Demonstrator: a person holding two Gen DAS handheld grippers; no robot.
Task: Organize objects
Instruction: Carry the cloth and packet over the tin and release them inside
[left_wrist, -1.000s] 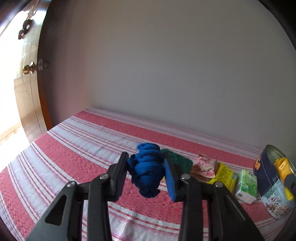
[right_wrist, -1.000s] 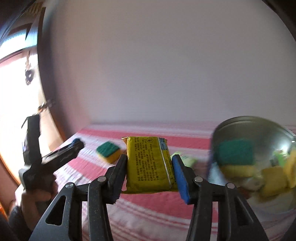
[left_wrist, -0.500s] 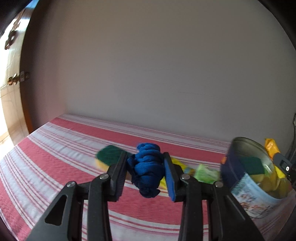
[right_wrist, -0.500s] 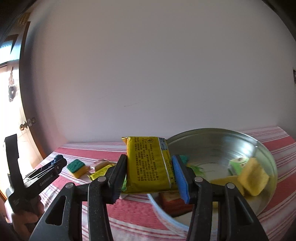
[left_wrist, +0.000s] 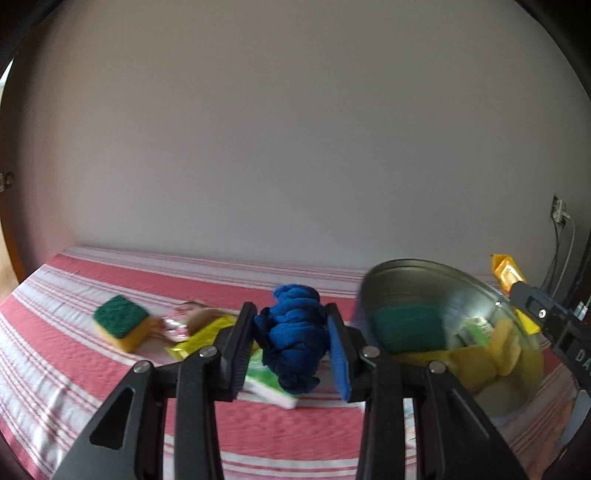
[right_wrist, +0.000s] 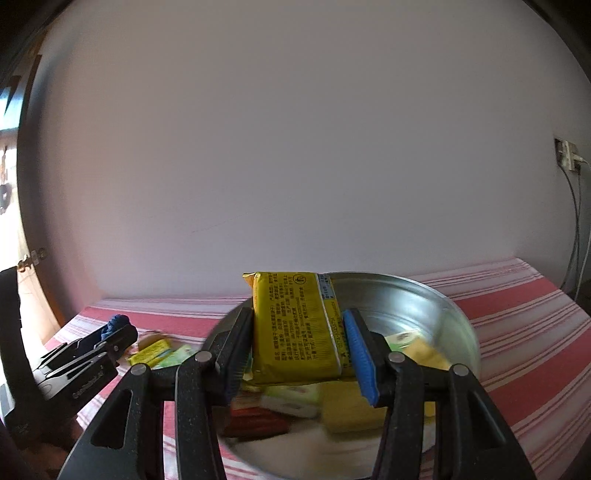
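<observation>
Left gripper (left_wrist: 291, 341) clamps a blue cloth (left_wrist: 293, 332) above the striped cover (left_wrist: 92, 373), left of the tin (left_wrist: 436, 280). Right gripper (right_wrist: 297, 349) grips a yellow packet (right_wrist: 295, 328) upright over the tin's open mouth. A sponge (left_wrist: 122, 325) lies loose farther left

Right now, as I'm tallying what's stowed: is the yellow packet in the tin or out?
Out. The yellow packet is clamped in the right gripper, held above the open tin.
</observation>
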